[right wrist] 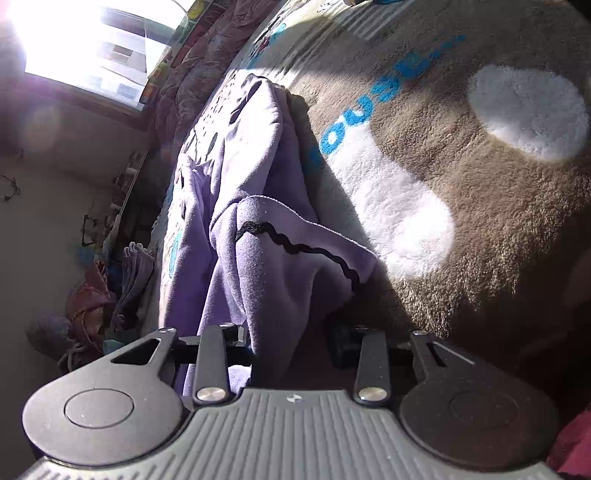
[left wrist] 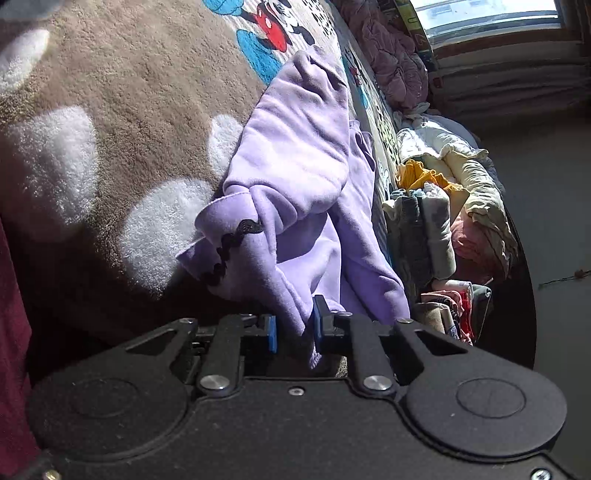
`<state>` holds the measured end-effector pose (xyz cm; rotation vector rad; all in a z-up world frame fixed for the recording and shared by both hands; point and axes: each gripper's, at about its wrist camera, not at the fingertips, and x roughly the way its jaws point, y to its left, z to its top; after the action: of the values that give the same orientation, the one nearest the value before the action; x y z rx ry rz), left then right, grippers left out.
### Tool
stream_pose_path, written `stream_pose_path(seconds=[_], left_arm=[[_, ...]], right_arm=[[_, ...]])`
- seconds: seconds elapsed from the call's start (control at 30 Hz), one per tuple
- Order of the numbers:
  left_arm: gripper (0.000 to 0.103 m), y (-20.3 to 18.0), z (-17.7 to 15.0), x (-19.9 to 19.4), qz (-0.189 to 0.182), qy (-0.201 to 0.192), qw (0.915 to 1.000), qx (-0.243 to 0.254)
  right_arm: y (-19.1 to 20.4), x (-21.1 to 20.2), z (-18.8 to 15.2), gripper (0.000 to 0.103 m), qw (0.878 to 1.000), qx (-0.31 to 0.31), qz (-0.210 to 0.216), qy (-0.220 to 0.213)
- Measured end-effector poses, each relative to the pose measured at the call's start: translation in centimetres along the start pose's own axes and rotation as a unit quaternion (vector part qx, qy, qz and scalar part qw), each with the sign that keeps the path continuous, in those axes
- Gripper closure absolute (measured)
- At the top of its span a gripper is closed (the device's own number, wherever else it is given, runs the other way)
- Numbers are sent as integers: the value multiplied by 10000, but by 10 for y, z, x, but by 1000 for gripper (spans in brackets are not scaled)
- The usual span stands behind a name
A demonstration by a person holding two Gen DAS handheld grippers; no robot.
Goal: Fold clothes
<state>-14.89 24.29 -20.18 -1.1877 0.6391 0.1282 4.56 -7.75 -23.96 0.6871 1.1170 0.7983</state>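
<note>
A lilac garment (left wrist: 295,155) with black wavy trim (left wrist: 229,251) lies bunched on a brown fleece blanket (left wrist: 129,74) with white spots and cartoon mice. My left gripper (left wrist: 295,329) is at its near edge, blue pads shut on a fold of the lilac cloth. In the right wrist view the same garment (right wrist: 251,155) hangs in folds, its trim (right wrist: 295,247) running across. My right gripper (right wrist: 295,350) has the cloth draped over its left finger. A dark gap shows between the cloth and the right finger (right wrist: 340,347), so it stands open around the fabric. The blanket (right wrist: 480,221) fills the right side.
A heap of mixed clothes (left wrist: 436,221) lies along the bed's far edge, with a pink quilt (left wrist: 391,55) under a bright window (left wrist: 491,14). More clothes (right wrist: 92,302) are piled low at the left in the right wrist view. Dark red cloth (left wrist: 11,332) is at the left edge.
</note>
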Motion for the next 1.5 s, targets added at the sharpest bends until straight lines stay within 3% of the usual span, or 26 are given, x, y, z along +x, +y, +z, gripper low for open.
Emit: stream_pose_path(seconds=[0.1, 0.27, 0.43, 0.6, 0.67, 0.7, 0.73, 0.8, 0.87, 0.93, 0.97, 1.03, 1.1, 1.17, 1.27, 1.4, 1.5], left_arm=[[89, -23, 18, -11, -233, -257, 9991, 229], [91, -57, 49, -24, -513, -683, 9957, 359], [92, -70, 60, -26, -542, -785, 9952, 216], [92, -56, 38, -25, -152, -495, 9984, 214], [92, -45, 23, -23, 82, -327, 9991, 252], [92, -37, 18, -20, 180, -211, 9994, 190], [92, -29, 13, -17, 273, -85, 9995, 129], [92, -19, 3, -14, 365, 114, 9992, 70], [88, -10, -4, -14, 483, 127, 9988, 13], [73, -2, -5, -14, 519, 118, 9985, -105], [70, 2, -5, -13, 539, 108, 9983, -169], [62, 10, -5, -13, 565, 92, 9979, -297], [62, 15, -6, -12, 529, 116, 9979, -357], [62, 19, -6, -9, 507, 154, 9978, -403], [63, 27, -7, -4, 464, 208, 9975, -488], [69, 30, -11, 1, 505, 234, 9977, -375], [69, 31, -15, 5, 638, 231, 9975, -198]], right_arm=[[16, -7, 8, 79, 9997, -81, 177, -164], [37, -16, 44, 79, 9970, 144, 639, -423], [64, -16, 68, 79, 9947, 262, 764, -633], [63, -15, 68, 79, 9956, 445, 549, -621], [51, -16, 54, 75, 9966, 589, 335, -462], [44, -15, 47, 64, 9969, 662, 235, -347], [35, -13, 39, 37, 9968, 771, 93, -193], [14, -9, 22, 13, 9946, 1023, -151, 72], [-5, -8, 6, 15, 9913, 1277, -232, 219], [-17, -9, -6, 23, 9891, 1433, -197, 281], [-20, -9, -11, 25, 9887, 1447, -210, 338], [-22, -8, -18, 39, 9893, 1371, -234, 440], [-22, -6, -22, 46, 9909, 1234, -214, 493], [-22, -4, -26, 62, 9923, 1097, -194, 547], [-16, -1, -30, 70, 9946, 835, -180, 582], [-7, 2, -32, 70, 9974, 561, -191, 405], [-3, 5, -39, 40, 9982, 438, -278, 307]])
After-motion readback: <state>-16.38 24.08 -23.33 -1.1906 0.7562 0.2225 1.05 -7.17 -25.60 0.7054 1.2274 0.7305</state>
